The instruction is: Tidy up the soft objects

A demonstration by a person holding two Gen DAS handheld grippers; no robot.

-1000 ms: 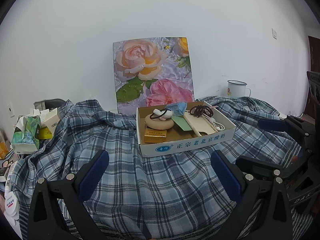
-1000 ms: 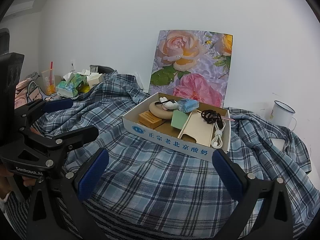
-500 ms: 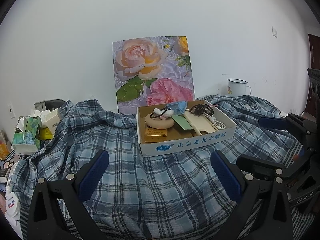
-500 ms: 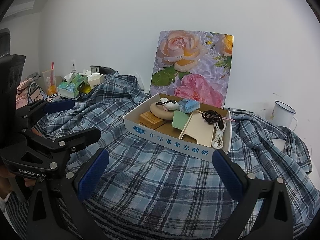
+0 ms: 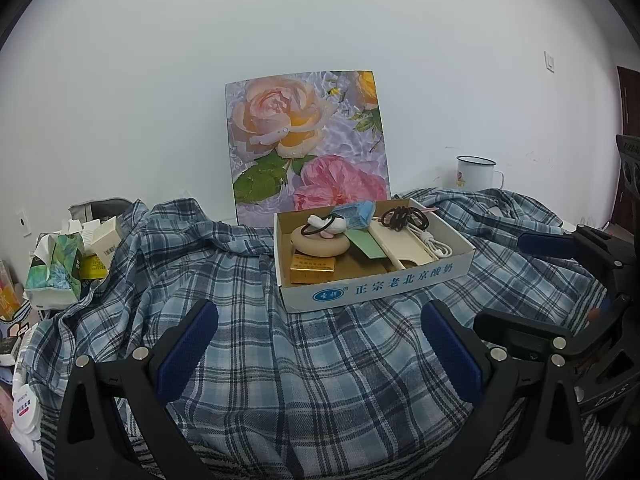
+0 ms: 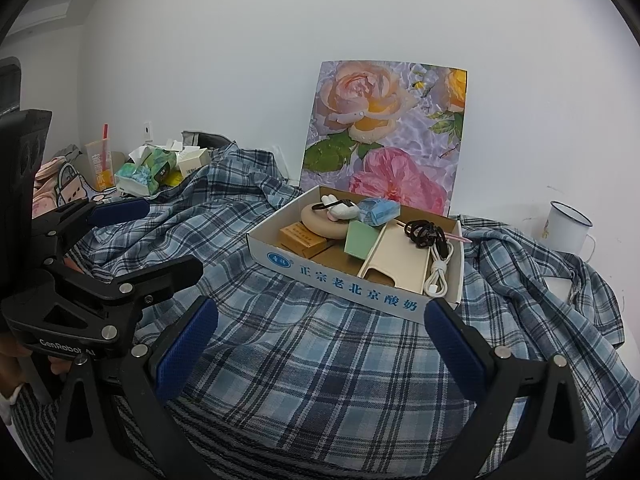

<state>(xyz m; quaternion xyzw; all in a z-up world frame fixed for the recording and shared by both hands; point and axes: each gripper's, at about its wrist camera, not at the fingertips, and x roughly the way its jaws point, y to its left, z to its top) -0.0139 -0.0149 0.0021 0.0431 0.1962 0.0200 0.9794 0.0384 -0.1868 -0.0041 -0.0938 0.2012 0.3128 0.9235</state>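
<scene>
Across the tabletop, a rumpled plaid shirt (image 5: 280,360) lies spread under a cardboard tray (image 5: 376,284) of small items.
Left gripper (image 5: 318,344) and right gripper (image 6: 320,340) hover apart, empty; cloth looks light, limp; pinch a raised fold near its edge.

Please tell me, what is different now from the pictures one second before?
Almost nothing. The left gripper and right gripper both stay open above the plaid shirt, holding nothing. Only the view drifts very slightly. The cardboard box and its contents have not moved.
</scene>
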